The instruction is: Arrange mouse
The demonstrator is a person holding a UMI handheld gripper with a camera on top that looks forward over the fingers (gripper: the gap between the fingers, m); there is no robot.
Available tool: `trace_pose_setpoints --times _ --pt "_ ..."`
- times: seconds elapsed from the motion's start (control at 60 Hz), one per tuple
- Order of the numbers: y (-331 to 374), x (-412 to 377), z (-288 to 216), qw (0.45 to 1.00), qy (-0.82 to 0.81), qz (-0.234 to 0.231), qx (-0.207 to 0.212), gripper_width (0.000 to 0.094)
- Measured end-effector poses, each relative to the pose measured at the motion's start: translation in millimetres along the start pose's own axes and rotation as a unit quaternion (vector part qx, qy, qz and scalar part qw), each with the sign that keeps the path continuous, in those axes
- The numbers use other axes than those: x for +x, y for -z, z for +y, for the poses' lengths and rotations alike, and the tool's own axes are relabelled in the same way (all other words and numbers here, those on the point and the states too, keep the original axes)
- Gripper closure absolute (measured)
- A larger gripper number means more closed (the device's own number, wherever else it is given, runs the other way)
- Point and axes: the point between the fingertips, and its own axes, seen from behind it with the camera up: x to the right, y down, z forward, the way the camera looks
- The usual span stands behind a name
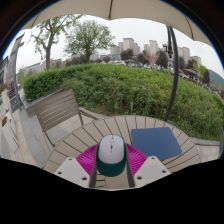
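A white mouse with a dark green rear (111,155) sits between my gripper's (111,165) two fingers. The magenta pads (88,159) press against its left and right sides, so the gripper is shut on it. The mouse is over the near part of a round slatted wooden table (95,133). A dark blue mouse mat (156,142) lies flat on the table just ahead and to the right of the fingers, apart from the mouse.
A wooden slatted chair (58,107) stands left of the table. A dark parasol pole (172,70) rises behind the mat. A green hedge (120,92) runs beyond the table, with trees and buildings further off.
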Motion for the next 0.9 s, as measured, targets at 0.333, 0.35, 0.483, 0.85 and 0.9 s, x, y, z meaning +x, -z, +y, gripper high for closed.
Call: trace_pose_setpoints --times 0.333,0.35,0.483,0.85,0.9 --pt "-119.6 194.7 -44.7 0.999 0.036 -0.010 -0.003 0.0498" --pt "-128.4 197.8 -33.9 0.999 0.037 -0.016 -0.005 0.0499" --pt "-168.2 223.7 6.0 0.997 0.048 -0.043 -0.043 0.0494" --pt "-158.1 257.6 47.4 0.994 0.063 -0.028 -0.084 0.0094" --pt "-135.0 256.4 39.7 0.994 0.064 -0.029 -0.088 0.0097"
